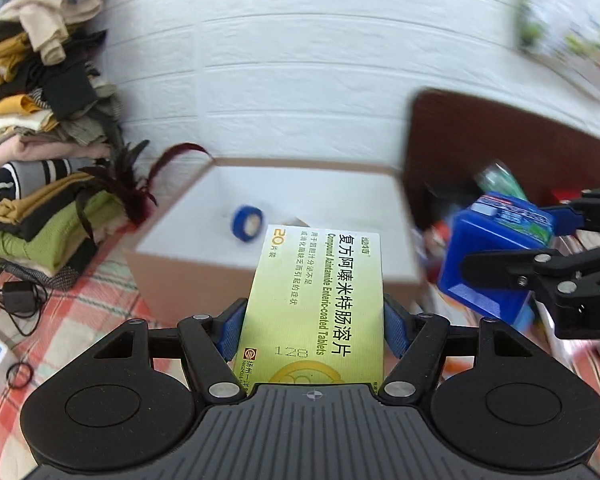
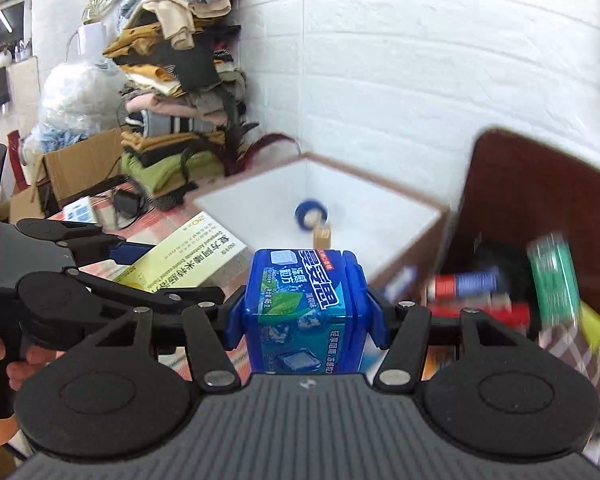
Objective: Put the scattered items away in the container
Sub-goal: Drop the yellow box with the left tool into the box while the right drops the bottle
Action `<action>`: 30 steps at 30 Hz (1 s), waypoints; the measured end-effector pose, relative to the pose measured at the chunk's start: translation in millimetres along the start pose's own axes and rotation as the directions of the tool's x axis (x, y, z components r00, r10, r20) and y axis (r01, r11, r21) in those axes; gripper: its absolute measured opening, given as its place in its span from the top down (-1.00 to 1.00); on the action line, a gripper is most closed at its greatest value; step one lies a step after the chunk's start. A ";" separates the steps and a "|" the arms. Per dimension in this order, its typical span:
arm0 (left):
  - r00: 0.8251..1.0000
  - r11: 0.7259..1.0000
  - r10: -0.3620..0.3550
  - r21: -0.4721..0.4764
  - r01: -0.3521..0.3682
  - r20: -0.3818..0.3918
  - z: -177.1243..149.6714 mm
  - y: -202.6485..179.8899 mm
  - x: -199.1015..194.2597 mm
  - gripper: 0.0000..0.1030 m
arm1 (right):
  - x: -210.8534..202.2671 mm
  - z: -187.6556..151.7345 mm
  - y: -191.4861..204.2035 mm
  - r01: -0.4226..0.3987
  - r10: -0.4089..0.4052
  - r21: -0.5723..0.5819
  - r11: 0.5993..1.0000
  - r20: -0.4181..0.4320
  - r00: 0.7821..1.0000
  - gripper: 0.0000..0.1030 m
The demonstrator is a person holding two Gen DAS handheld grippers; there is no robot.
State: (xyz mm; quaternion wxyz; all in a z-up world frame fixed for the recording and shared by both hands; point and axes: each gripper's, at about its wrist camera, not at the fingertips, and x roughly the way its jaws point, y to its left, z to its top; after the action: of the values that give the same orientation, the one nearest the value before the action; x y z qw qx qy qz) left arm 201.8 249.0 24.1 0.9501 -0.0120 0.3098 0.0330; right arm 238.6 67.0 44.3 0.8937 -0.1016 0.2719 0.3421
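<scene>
Now each tool grips a box: left tool (image 1: 312,320) a yellow tablet box (image 1: 320,304), right tool (image 2: 306,320) a blue gum box (image 2: 306,304).

Yellow-green tablet box (image 1: 320,304); blue gum tub (image 2: 306,312); red-checked tablecloth (image 1: 96,300).

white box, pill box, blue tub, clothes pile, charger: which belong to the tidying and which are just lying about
Job:
- pill box, in the left tool
- blue tub, in the right tool
- white box, with a tape roll inside

Lying about:
- clothes pile
- charger
- brown bin
</scene>
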 end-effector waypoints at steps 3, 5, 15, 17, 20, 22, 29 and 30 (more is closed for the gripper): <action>1.000 0.999 0.025 -0.029 -0.025 -0.018 29.5 19.5 30.3 -0.35 | 31.0 33.7 -2.4 0.033 -0.033 -0.039 0.999 -0.019 0.999 -0.23; 0.999 0.999 0.039 -0.029 -0.040 -0.031 45.7 27.9 51.4 -0.35 | 51.4 51.8 -4.4 0.057 -0.059 -0.071 0.996 -0.023 0.998 -0.23; 0.984 0.994 0.073 -0.072 -0.086 -0.165 65.7 63.5 164.8 -0.31 | 177.4 61.1 -42.6 0.149 -0.158 -0.068 0.987 -0.171 0.972 -0.23; 0.980 0.994 0.074 -0.065 -0.088 -0.183 64.5 65.1 177.1 -0.31 | 195.5 56.6 -50.2 0.156 -0.162 -0.044 0.987 -0.199 0.967 -0.23; 0.978 0.995 0.073 -0.058 -0.086 -0.197 63.4 67.7 190.0 -0.31 | 213.8 51.2 -59.3 0.167 -0.166 -0.012 0.986 -0.226 0.960 -0.23; 0.977 0.994 0.080 -0.053 -0.092 -0.200 62.7 69.2 195.0 -0.31 | 222.3 50.5 -61.1 0.173 -0.169 -0.003 0.985 -0.234 0.957 -0.23; 0.975 0.983 0.173 -0.038 -0.180 -0.141 61.1 78.1 189.3 -0.93 | 229.5 49.8 -53.2 0.218 -0.224 -0.052 0.975 -0.165 0.961 -0.77; 0.978 0.985 0.162 -0.038 -0.169 -0.134 60.5 79.8 186.3 -0.95 | 227.5 49.4 -53.6 0.223 -0.230 -0.059 0.973 -0.154 0.961 -0.77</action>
State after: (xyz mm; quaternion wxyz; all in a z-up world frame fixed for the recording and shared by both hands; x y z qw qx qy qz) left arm 381.8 341.5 -37.1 0.9213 -0.0118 0.3702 0.1187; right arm 435.4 171.8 -41.2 0.9000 -0.1777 0.3221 0.2339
